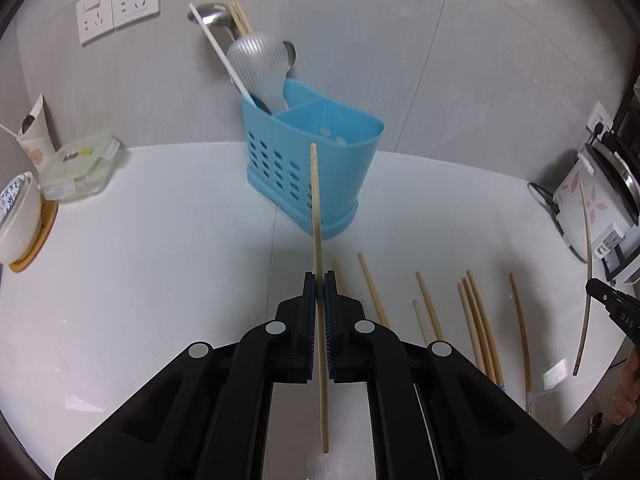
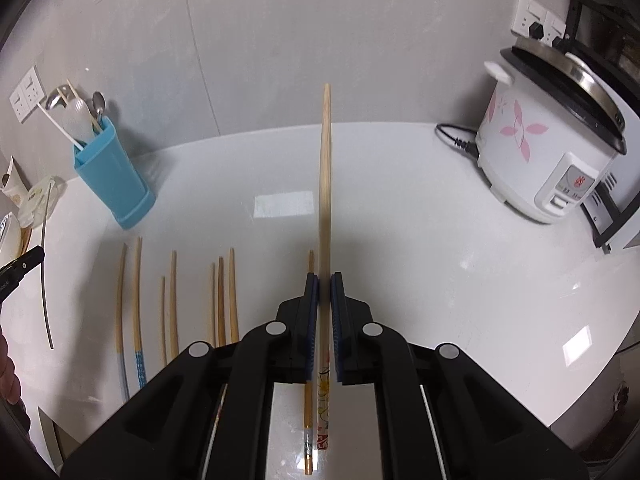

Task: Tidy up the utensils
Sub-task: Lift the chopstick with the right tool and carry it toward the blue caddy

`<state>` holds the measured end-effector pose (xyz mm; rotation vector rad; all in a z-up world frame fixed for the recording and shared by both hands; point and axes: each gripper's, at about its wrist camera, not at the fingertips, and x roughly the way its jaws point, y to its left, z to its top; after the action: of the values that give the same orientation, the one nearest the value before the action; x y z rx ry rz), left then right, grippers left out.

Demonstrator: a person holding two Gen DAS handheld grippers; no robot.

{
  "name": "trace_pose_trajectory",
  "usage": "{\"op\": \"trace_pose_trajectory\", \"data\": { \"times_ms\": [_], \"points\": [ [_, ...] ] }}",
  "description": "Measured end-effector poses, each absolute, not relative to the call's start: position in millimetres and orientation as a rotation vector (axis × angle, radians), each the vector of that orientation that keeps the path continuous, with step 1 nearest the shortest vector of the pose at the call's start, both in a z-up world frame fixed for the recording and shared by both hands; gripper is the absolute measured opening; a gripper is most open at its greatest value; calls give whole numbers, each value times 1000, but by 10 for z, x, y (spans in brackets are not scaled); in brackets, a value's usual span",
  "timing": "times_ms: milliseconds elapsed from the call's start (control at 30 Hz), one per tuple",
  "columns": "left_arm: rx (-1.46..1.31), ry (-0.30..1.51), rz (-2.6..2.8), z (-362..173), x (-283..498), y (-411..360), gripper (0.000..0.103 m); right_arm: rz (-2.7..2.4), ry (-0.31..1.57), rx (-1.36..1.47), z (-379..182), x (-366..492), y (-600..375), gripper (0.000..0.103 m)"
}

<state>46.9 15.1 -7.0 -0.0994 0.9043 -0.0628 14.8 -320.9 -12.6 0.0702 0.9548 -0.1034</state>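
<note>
My left gripper [image 1: 319, 280] is shut on a plain wooden chopstick [image 1: 317, 216] that points at the blue utensil holder [image 1: 312, 168]. The holder's left compartment holds a rice paddle [image 1: 260, 70], spoons and chopsticks; its right compartment looks empty. My right gripper [image 2: 324, 282] is shut on a thicker chopstick [image 2: 325, 184] with a patterned end, held above the counter. Several loose chopsticks [image 2: 174, 300] lie in a row on the white counter, left of my right gripper; they also show in the left wrist view [image 1: 476, 320]. The holder appears far left in the right wrist view [image 2: 112, 176].
A white rice cooker [image 2: 548, 148] with pink flowers stands at the right by the wall, its cord plugged in behind. A clear lidded container [image 1: 78, 166], a white cup [image 1: 36, 136] and a bowl on a wooden coaster [image 1: 18, 220] sit at the counter's left.
</note>
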Motion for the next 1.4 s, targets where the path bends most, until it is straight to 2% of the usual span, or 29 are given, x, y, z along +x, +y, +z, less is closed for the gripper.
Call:
{"op": "trace_pose_trajectory", "data": {
  "times_ms": [800,1400],
  "points": [
    [-102,697,-77,850,1246,181,3,-34,813,54,539,794,-2937,6],
    [-135,570,-110,1009,2006,82,3,25,795,42,685,1209,-2690,6]
  ]
}}
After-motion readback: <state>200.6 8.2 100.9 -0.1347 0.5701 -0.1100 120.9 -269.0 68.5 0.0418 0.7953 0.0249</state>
